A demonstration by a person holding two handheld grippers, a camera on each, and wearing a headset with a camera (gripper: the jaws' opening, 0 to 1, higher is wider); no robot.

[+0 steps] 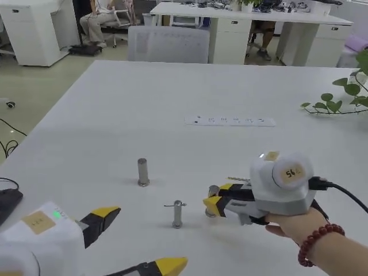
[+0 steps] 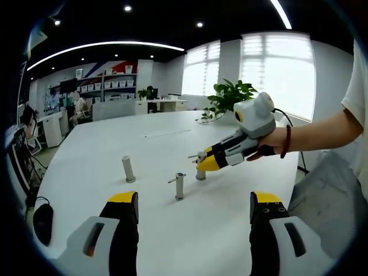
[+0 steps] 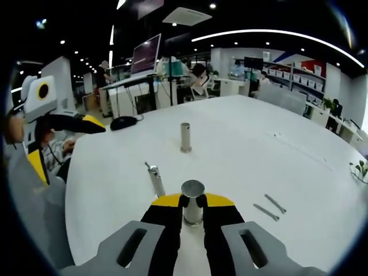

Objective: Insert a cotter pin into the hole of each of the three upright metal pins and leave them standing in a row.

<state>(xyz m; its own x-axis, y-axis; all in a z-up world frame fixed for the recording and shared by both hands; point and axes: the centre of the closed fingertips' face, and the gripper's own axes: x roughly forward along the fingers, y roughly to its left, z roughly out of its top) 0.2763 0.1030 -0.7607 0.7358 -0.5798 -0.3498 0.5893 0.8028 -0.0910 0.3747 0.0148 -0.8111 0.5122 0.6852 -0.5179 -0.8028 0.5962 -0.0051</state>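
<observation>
right gripper [image 1: 212, 204] pinching right-hand upright pin [image 3: 192, 214], lower centre of its view | loose cotter pins [image 3: 275, 203] flat just right of it, axes upper-left to lower-right | left gripper [image 2: 194, 201] spread, farther off | middle pin [image 1: 177, 214] already cottered

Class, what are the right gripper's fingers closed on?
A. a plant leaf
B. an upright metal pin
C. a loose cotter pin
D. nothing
B: the right gripper has its yellow-tipped fingers clamped on the upright silver cylindrical metal pin.
</observation>
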